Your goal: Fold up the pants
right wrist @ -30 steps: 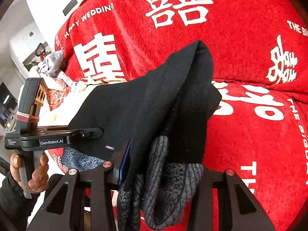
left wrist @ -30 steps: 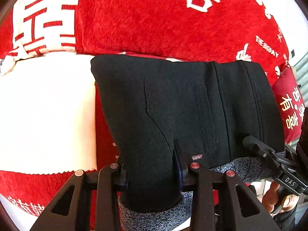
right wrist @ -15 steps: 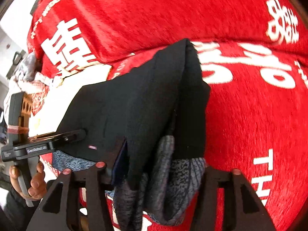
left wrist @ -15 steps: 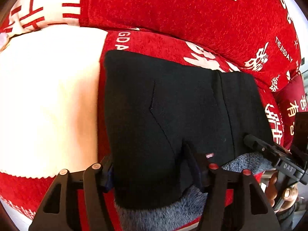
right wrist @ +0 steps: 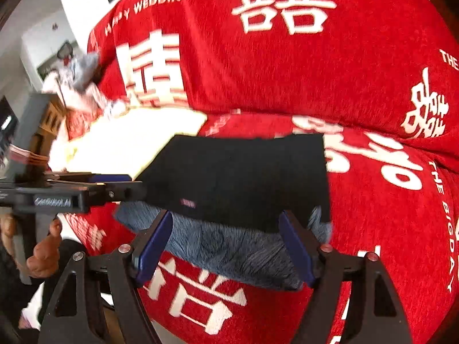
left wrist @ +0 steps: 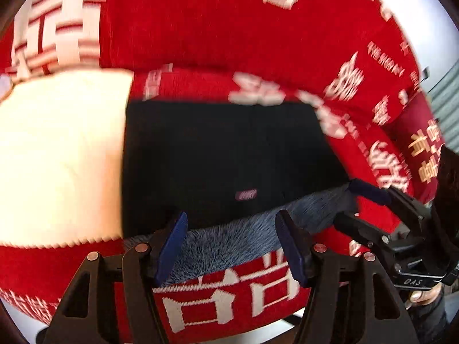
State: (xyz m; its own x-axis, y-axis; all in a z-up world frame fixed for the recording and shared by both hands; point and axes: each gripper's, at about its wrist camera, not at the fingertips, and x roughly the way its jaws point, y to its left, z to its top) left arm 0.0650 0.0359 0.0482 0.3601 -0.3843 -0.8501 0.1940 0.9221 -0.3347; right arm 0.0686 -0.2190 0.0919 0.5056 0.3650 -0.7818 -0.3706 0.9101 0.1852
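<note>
The black pants (left wrist: 223,160) lie folded flat on the red sofa seat, with their grey fleece lining (left wrist: 229,243) showing along the near edge. They also show in the right wrist view (right wrist: 243,177). My left gripper (left wrist: 232,246) is open and empty, just in front of the near edge. My right gripper (right wrist: 226,243) is open and empty at the same edge, further right. The right gripper shows in the left wrist view (left wrist: 370,209), and the left gripper shows in the right wrist view (right wrist: 114,186).
The red sofa cover (right wrist: 287,57) with white characters spans seat and backrest. A white cloth (left wrist: 57,157) lies on the seat left of the pants. A red cushion (left wrist: 421,143) sits at the right end. Clutter (right wrist: 74,71) lies beyond the sofa's left end.
Both grippers let go of the pants and opened. The pants dropped flat onto the seat, and both grippers pulled back to the near edge.
</note>
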